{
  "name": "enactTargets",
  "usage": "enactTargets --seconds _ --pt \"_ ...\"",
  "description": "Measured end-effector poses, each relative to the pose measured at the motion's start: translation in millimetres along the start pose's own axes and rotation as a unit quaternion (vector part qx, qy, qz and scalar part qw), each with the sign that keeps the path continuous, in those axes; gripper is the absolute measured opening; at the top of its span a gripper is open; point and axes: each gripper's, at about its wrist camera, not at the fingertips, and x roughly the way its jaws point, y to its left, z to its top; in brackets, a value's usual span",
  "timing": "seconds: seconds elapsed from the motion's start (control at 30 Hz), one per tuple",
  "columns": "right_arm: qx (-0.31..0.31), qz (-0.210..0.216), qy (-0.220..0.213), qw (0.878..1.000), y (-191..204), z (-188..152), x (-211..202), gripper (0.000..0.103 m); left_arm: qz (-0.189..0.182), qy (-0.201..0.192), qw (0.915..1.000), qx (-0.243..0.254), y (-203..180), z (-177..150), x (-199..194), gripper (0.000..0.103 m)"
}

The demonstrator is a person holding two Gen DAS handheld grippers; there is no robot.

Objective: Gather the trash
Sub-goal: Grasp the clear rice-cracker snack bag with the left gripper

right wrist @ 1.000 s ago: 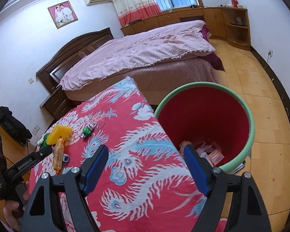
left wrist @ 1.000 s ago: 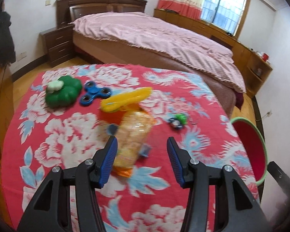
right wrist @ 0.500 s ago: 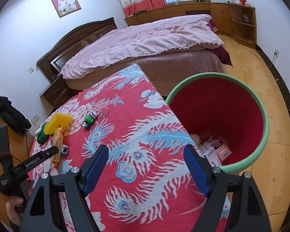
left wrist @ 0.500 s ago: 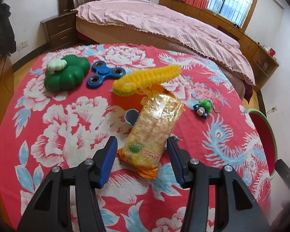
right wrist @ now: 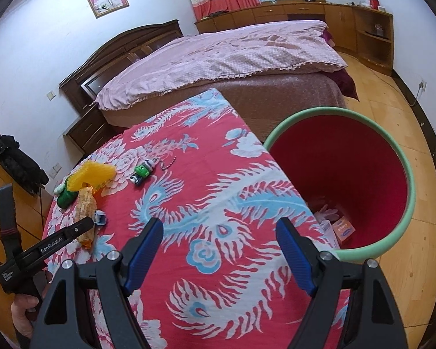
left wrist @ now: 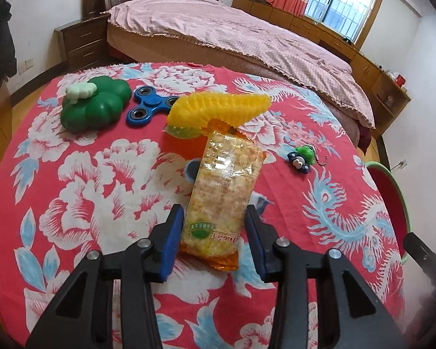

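Note:
A clear orange-edged snack packet (left wrist: 223,195) lies on the red flowered tablecloth (left wrist: 101,174). My left gripper (left wrist: 213,232) is open, its blue pads on either side of the packet's near end, close to it. The packet also shows small in the right wrist view (right wrist: 85,206), with the left gripper (right wrist: 81,226) at it. My right gripper (right wrist: 219,251) is open and empty above the table's right side. A red bin with a green rim (right wrist: 404,163) stands on the floor beside the table, with some wrappers (right wrist: 338,226) inside.
Behind the packet lie a yellow ribbed toy (left wrist: 218,107), a blue fidget spinner (left wrist: 148,109), a green cloud-shaped toy (left wrist: 94,106), a green keychain figure (left wrist: 302,157) and a small blue object (left wrist: 191,170). A bed (left wrist: 232,35) stands beyond the table.
My left gripper has moved forward and down onto the table, so the packet's near end now sits between its pads. The right gripper has shifted slightly.

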Motion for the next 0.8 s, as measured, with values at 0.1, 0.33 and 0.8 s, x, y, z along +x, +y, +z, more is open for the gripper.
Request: enactTargets --seconds 0.1,0.33,0.8 --pt "-0.007 0.004 -0.001 1.0 6 0 0 0.082 -0.012 -0.008 0.9999 -0.007 4 -1 -10 0.043" --pt "-0.029 0.019 0.002 0.999 28 2 4 0.082 0.001 -0.035 0.9991 -0.025 20 -1 -38 0.043" --pt "-0.123 0.065 0.024 0.99 110 1 42 0.082 0.051 -0.048 0.9935 -0.09 79 -7 -45 0.043"
